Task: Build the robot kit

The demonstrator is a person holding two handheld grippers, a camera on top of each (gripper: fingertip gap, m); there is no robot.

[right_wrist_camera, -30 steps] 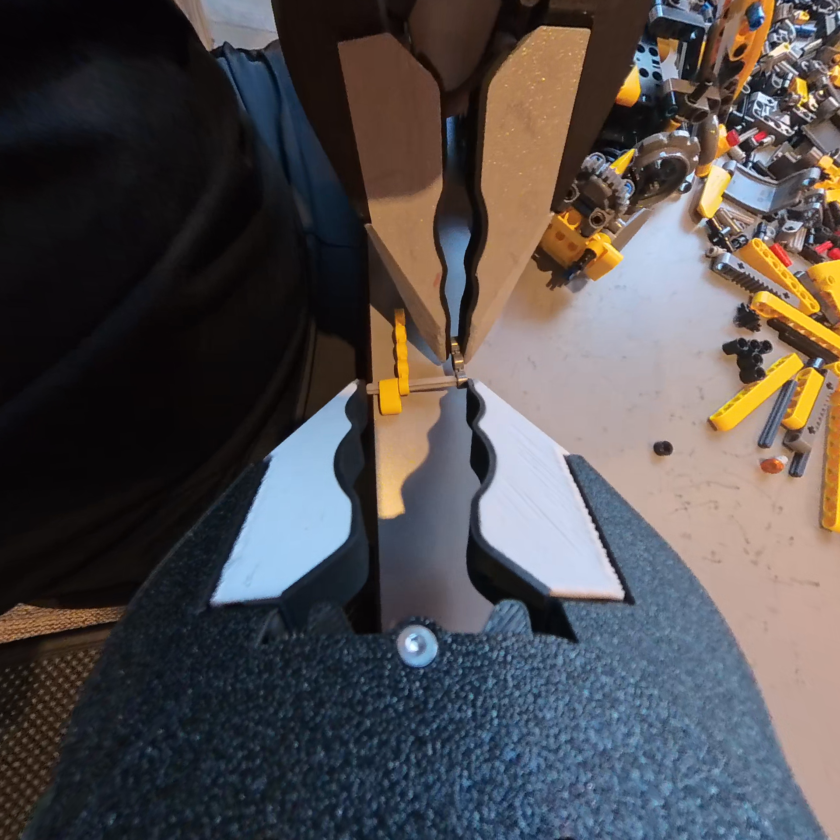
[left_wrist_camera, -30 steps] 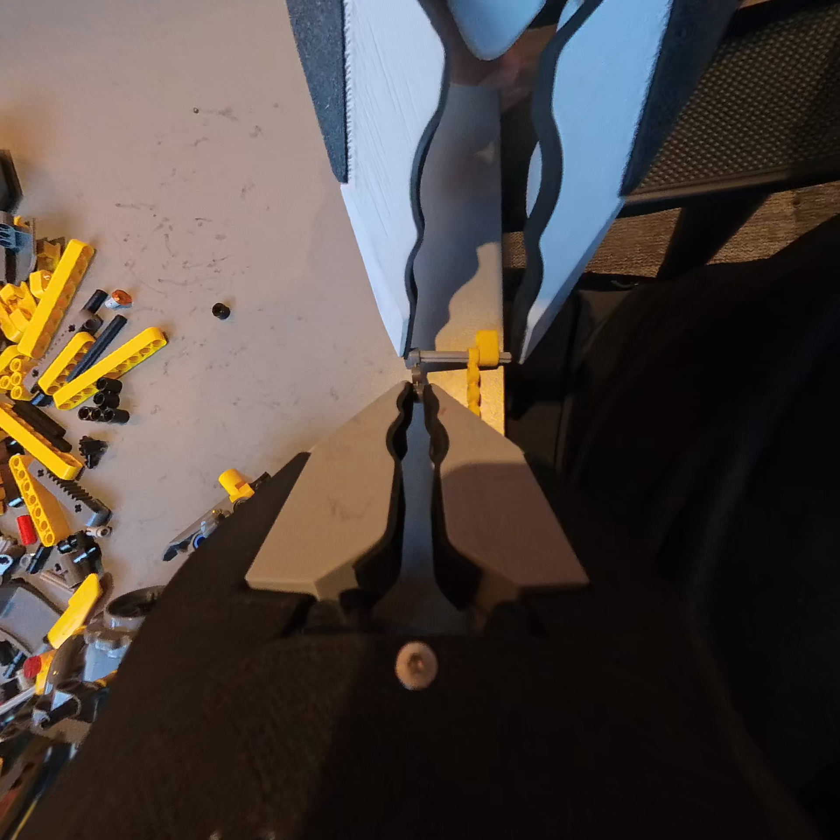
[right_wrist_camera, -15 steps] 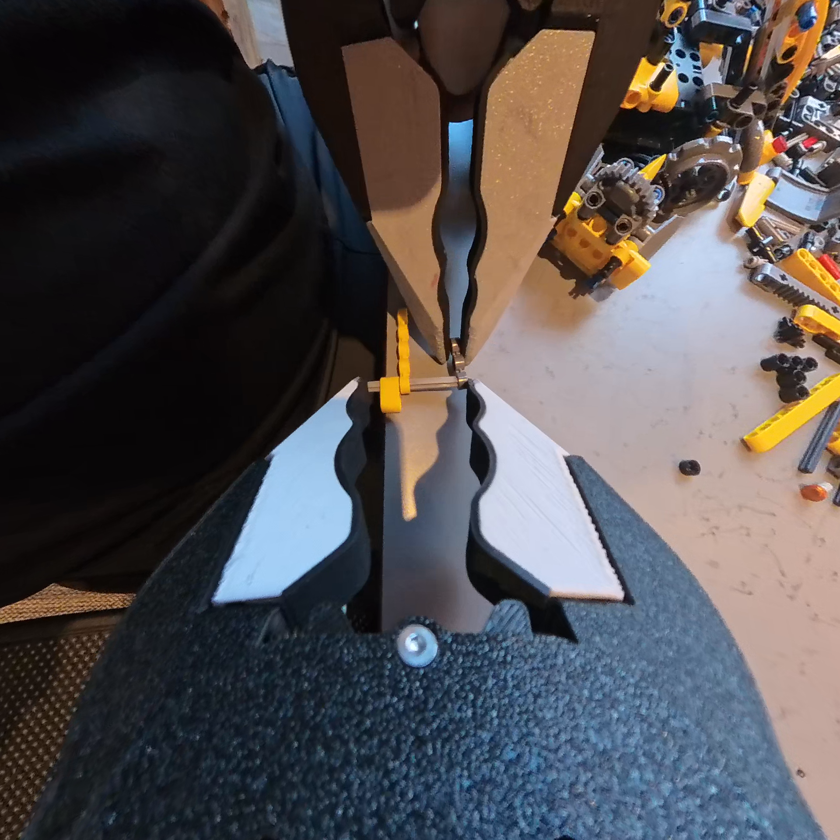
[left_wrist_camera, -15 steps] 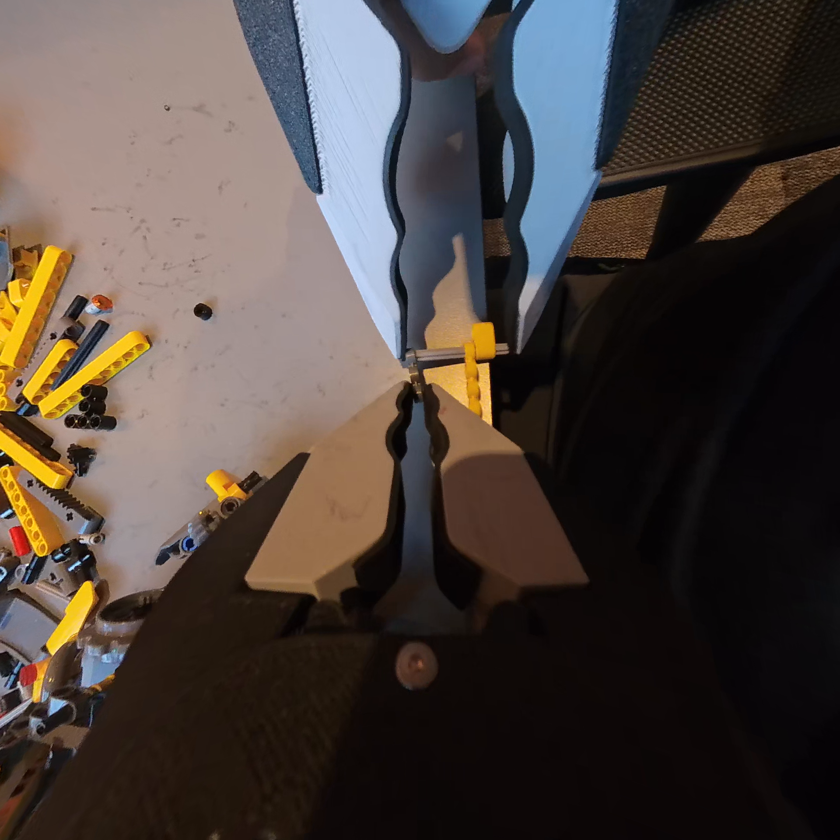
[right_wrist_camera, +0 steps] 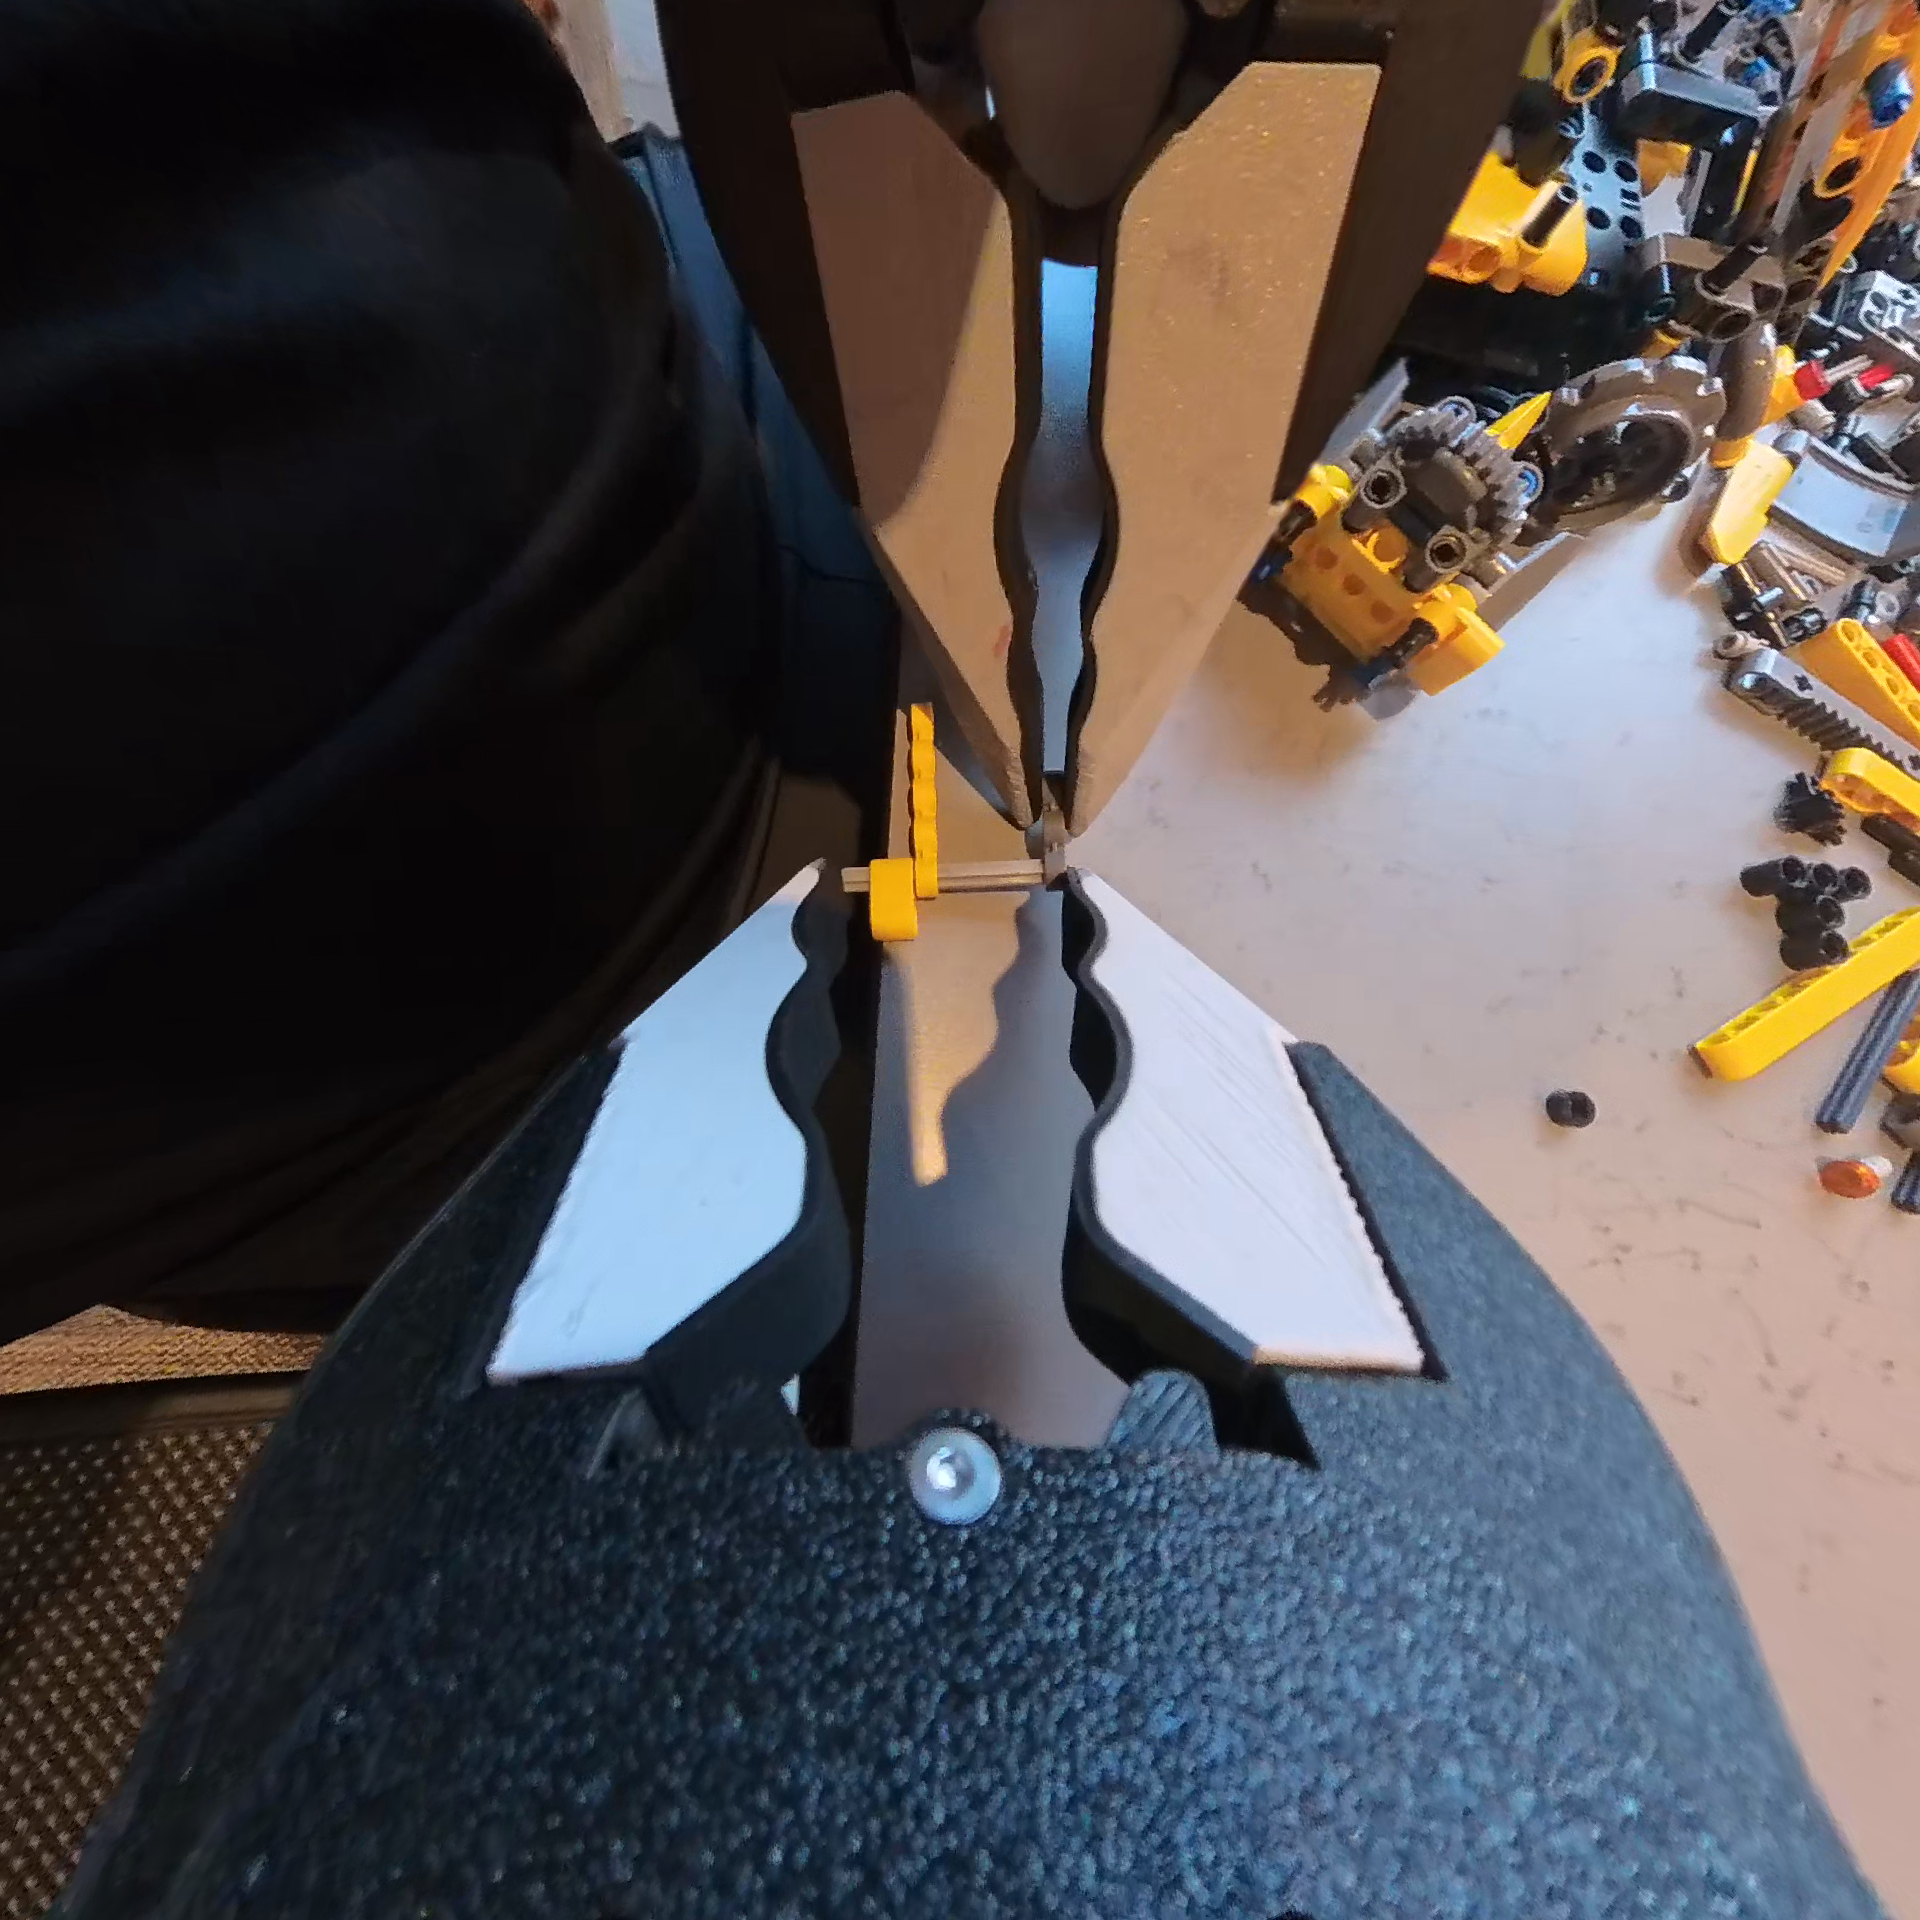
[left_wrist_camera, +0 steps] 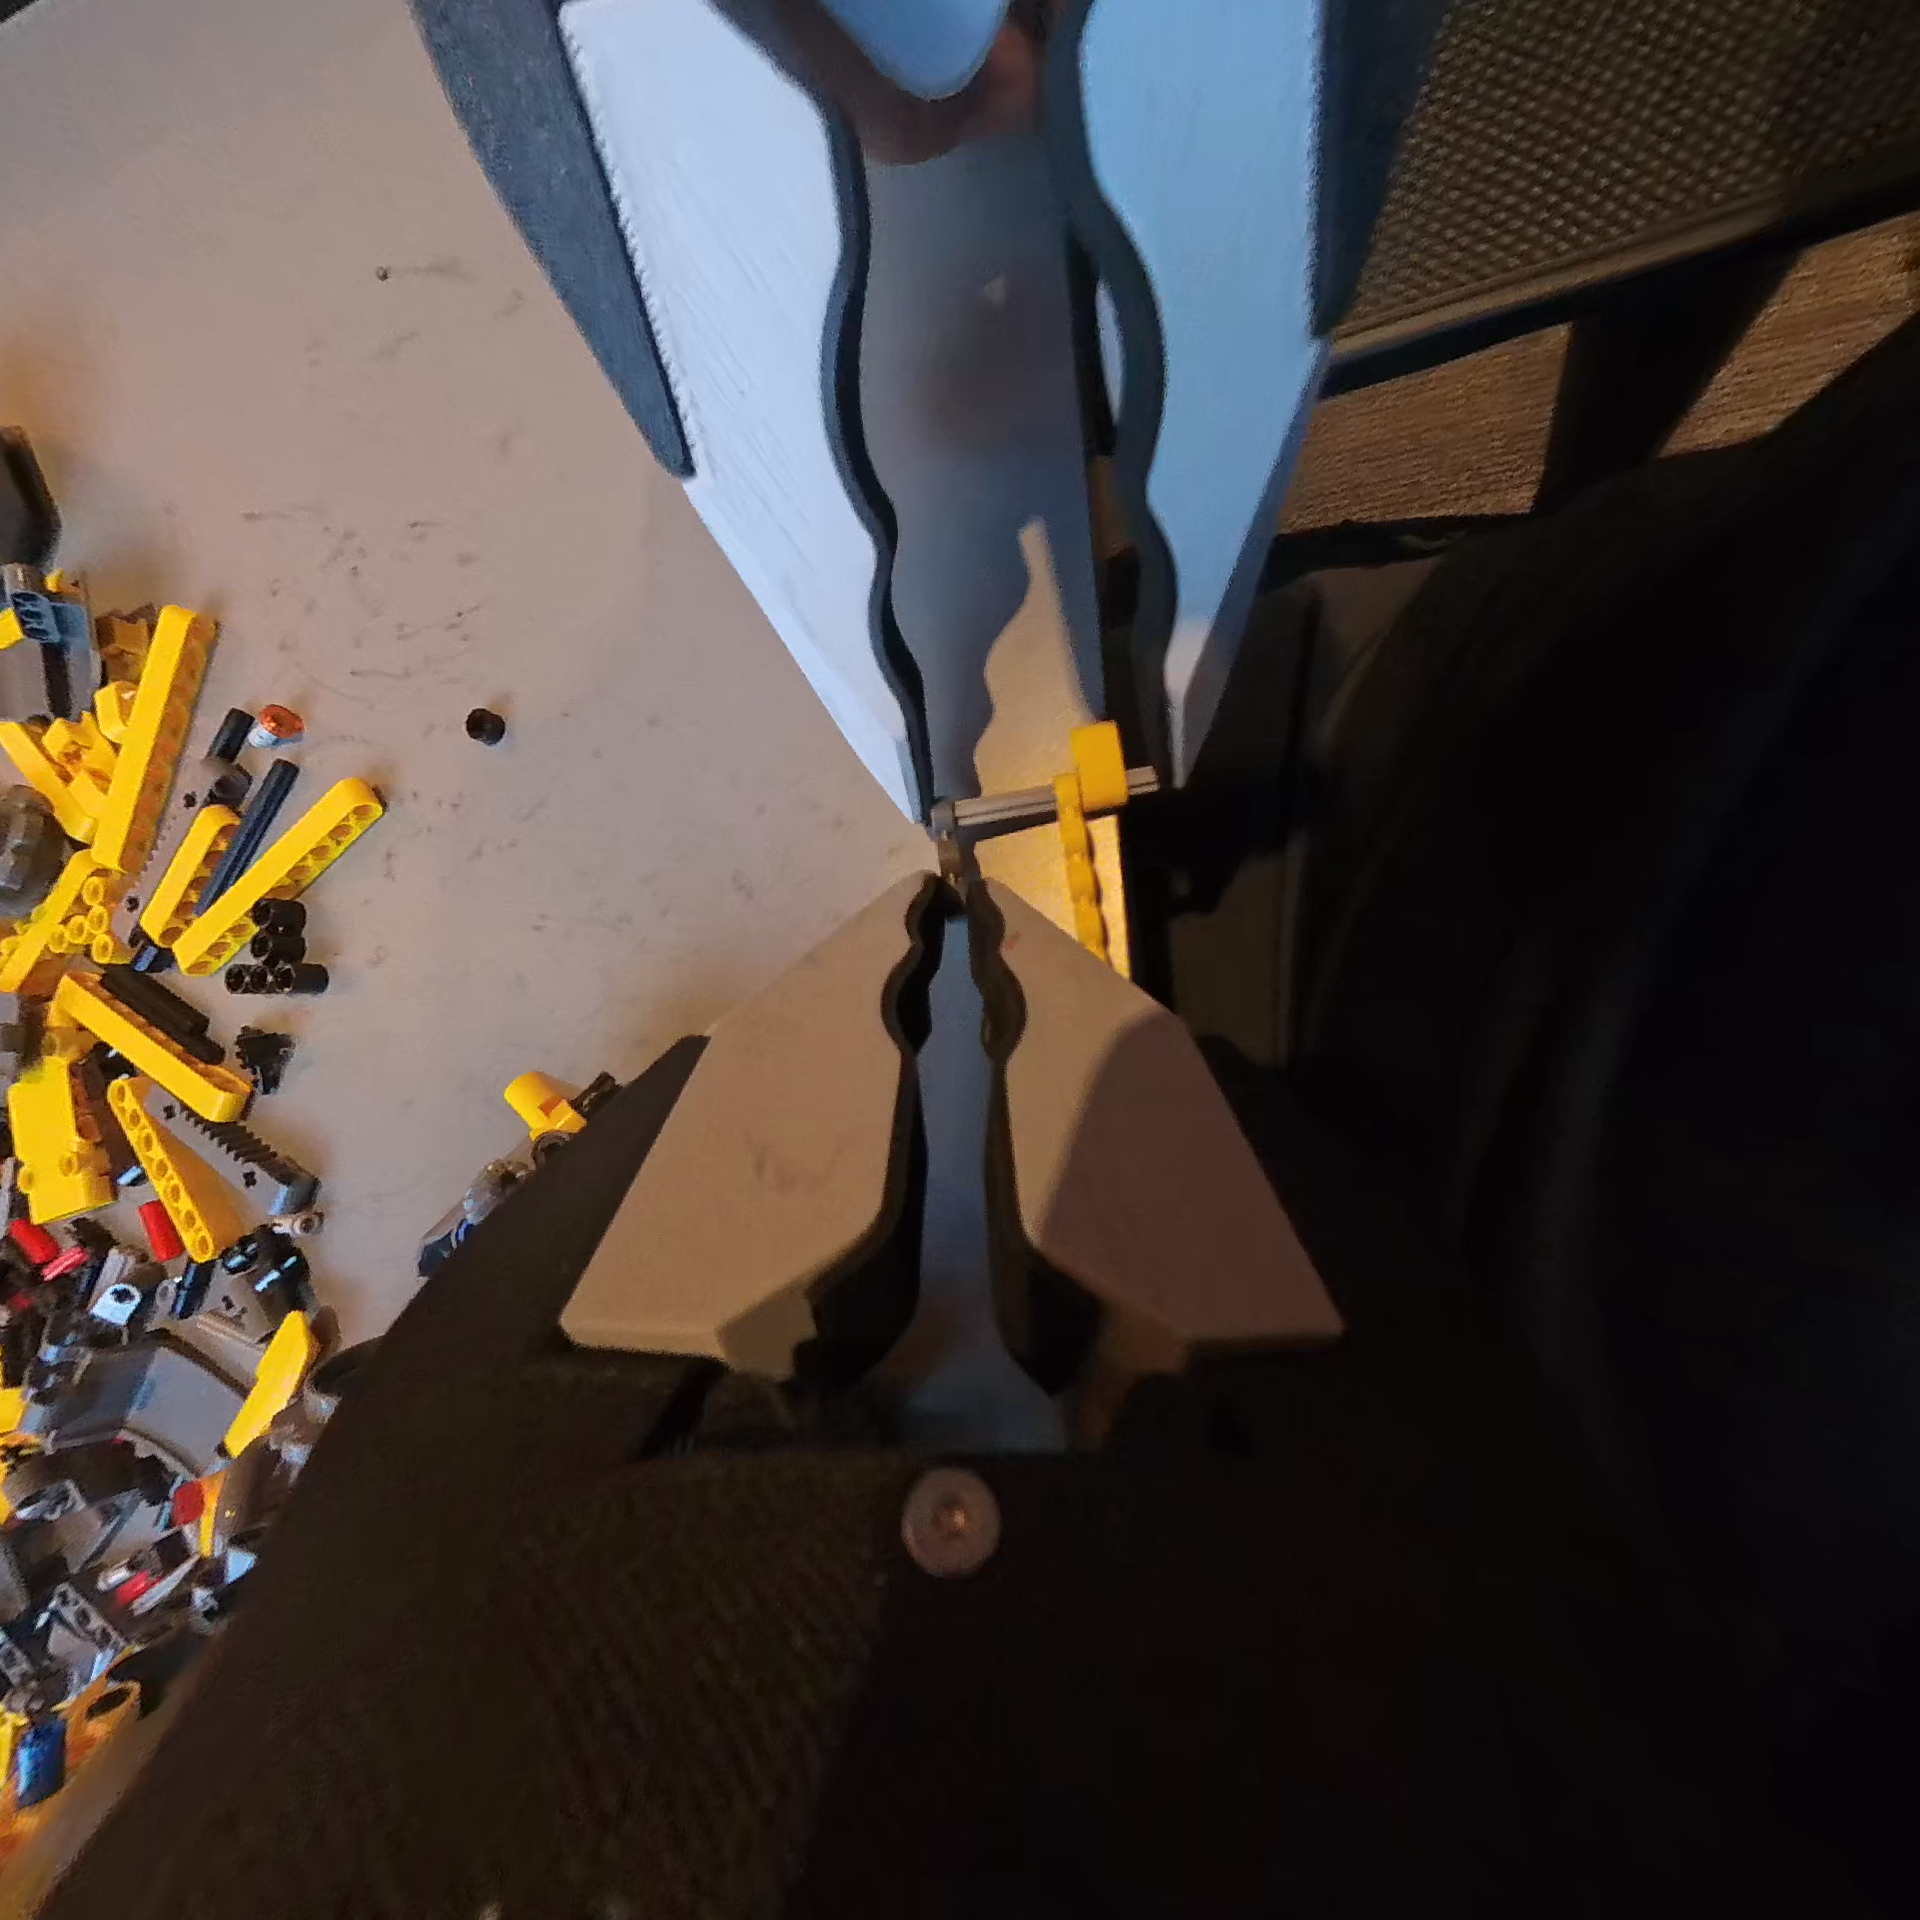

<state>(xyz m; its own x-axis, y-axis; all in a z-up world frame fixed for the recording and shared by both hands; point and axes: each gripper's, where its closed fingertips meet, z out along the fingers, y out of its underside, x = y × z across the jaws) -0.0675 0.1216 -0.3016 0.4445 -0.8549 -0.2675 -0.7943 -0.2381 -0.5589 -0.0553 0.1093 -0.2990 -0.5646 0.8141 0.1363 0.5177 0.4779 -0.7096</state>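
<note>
- Bricks on the far left of the left wrist view: a heap of yellow beams (left_wrist_camera: 270, 873), black pins (left_wrist_camera: 275, 945) and grey parts, spread over the pale counter (left_wrist_camera: 436, 436), with one small black bush (left_wrist_camera: 484, 725) lying alone, apart from the heap.
- Left tongs (left_wrist_camera: 951, 883) sit at centre, grey fingers pinched nearly together, nipping a small grey connector (left_wrist_camera: 948, 844) right at the tips.
- Grey axle (left_wrist_camera: 1003, 808) runs sideways from that connector, out over the counter's edge.
- On the axle: a yellow thin liftarm (left_wrist_camera: 1081, 883) hanging down along the edge, and just beyond it a short yellow piece (left_wrist_camera: 1099, 767).
- Right tongs (left_wrist_camera: 1049, 800) come in from the top of that view, white fingers spread wide on either side of the axle; one tip is beside the connector, the other near the free end. I can't tell whether they touch it.
- From the right wrist view, the right tongs (right_wrist_camera: 951, 883) gape just the same, with the axle (right_wrist_camera: 987, 875) crossing between the tips.
- Dark clothing (right_wrist_camera: 312, 623) fills the left of that view.
- Over on its right: a yellow and grey geared assembly (right_wrist_camera: 1403, 561) on the counter (right_wrist_camera: 1351, 935), and more loose beams (right_wrist_camera: 1808, 997) past it.
</note>
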